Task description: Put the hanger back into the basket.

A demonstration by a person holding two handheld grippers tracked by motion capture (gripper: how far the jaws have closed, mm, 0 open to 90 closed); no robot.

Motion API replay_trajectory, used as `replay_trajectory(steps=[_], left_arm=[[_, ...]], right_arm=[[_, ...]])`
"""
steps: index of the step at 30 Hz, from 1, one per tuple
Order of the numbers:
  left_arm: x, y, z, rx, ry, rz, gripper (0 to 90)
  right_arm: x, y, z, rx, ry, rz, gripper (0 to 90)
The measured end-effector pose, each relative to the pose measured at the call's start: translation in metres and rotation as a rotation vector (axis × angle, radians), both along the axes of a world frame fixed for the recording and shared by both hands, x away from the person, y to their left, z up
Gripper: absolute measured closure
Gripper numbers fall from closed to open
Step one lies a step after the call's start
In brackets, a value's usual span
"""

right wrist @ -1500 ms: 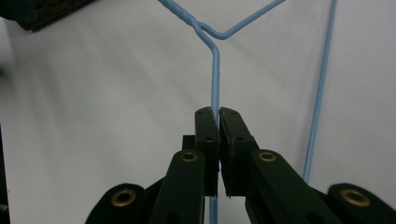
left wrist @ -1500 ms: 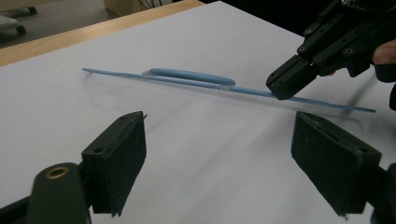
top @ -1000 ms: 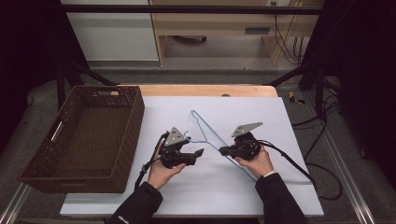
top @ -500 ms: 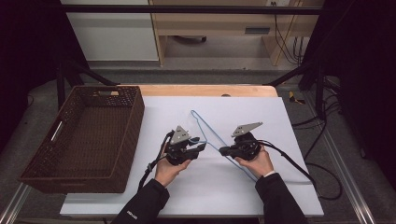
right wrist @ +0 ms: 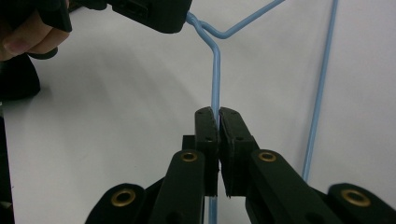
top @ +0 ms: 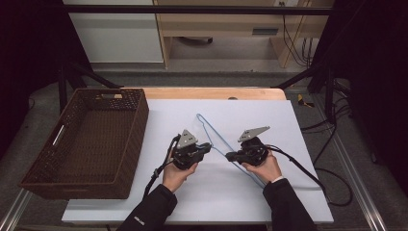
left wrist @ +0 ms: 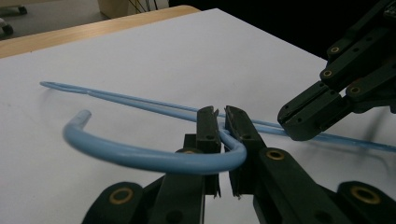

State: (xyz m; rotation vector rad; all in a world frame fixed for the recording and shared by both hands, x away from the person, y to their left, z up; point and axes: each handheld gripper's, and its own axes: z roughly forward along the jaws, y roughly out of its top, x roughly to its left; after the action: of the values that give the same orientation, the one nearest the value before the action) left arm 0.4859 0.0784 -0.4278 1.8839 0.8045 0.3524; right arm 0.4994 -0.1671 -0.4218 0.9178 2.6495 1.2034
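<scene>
A light blue wire hanger lies on the white table top. My left gripper is shut on the hanger's neck, just below the hook. In the left gripper view the curved hook passes in front of the closed jaws of that gripper. My right gripper is shut on a straight run of the hanger wire, which comes out between its tips. The two grippers face each other a short way apart. The right gripper also shows in the left gripper view, and the left gripper in the right gripper view.
A dark brown wicker basket, with nothing in it, stands at the table's left. A strip of bare wood runs along the far edge. Cables trail from both grippers toward the person. Shelving and wires stand beyond the table.
My left gripper has moved right to the hanger's neck and now grips it. The right gripper has stayed on the wire.
</scene>
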Motion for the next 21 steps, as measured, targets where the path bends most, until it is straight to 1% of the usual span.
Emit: replay_trajectory(steps=[9, 14, 16, 18, 20, 21], left_arm=[[-0.0010, -0.0040, 0.0006, 0.015, -0.009, 0.005, 84.8], [-0.0010, -0.0054, 0.0021, 0.018, -0.008, 0.008, 84.8], [-0.0007, -0.0056, 0.0025, 0.020, -0.007, 0.008, 84.8], [-0.0007, -0.0060, 0.0029, 0.021, -0.006, 0.009, 84.8], [-0.0007, -0.0067, 0.0036, 0.023, -0.007, 0.011, 84.8], [-0.0006, -0.0070, 0.0038, 0.025, -0.009, 0.012, 84.7]], right_arm=[[-0.0008, 0.0017, -0.0024, -0.015, 0.003, 0.003, 87.0], [-0.0019, 0.0016, -0.0020, -0.022, -0.005, -0.003, 86.3], [-0.0023, 0.0019, -0.0016, -0.028, -0.010, -0.009, 80.3], [-0.0034, 0.0027, -0.0006, -0.034, -0.028, -0.016, 73.3], [-0.0046, 0.0034, 0.0013, -0.038, -0.064, -0.034, 65.6], [-0.0052, 0.0043, 0.0021, -0.044, -0.081, -0.034, 62.0]])
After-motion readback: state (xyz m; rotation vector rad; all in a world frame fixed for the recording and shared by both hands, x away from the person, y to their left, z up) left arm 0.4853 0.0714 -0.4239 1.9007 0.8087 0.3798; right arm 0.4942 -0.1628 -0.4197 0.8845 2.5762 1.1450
